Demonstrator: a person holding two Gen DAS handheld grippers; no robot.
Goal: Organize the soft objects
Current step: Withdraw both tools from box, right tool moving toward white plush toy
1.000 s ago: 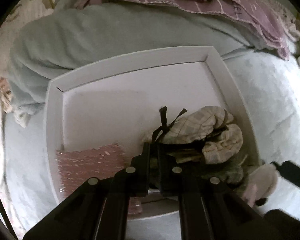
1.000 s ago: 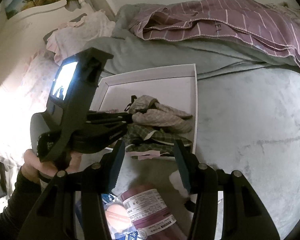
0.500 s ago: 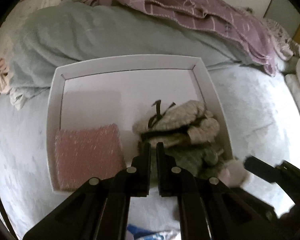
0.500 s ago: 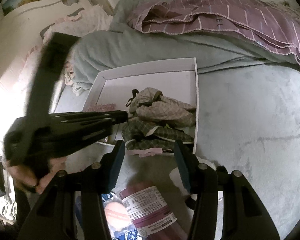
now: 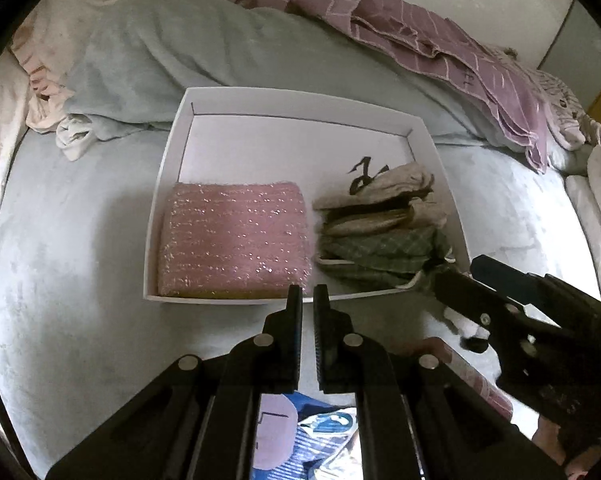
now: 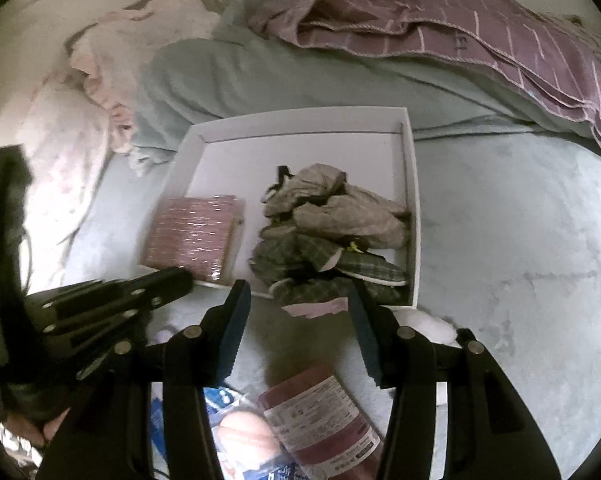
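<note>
White shallow tray (image 5: 168, 200) on the pale green bedcover (image 5: 80, 240): we count two lots already inside it. Lot one, a folded pink sparkly cloth (image 5: 236, 236), lies flat in the near-left part of the tray. Lot two, a loose heap of beige and green checked fabric pieces (image 5: 380, 232) with a black strap on top, fills the right side, and a pale pink tag spills over the near rim. The far part of the tray floor is bare. Outstanding, by our judgement: a dark red wrapped roll with a printed label (image 6: 320, 420), a blue-printed packet (image 6: 236, 432) and a small white fluffy item (image 6: 432, 326), all on the bedcover near the tray's near edge; so we reckon the job partly done. Left gripper (image 5: 307, 294) hangs just over the near rim, its fingers (image 5: 294, 312) drawn almost together with only a thin slit and nothing between them. Right gripper (image 6: 298, 304) sits at the near-right corner, about half spread, its blue pads (image 6: 236, 320) clear of any item; we see only bedcover and the heap's edge past the gap.
</note>
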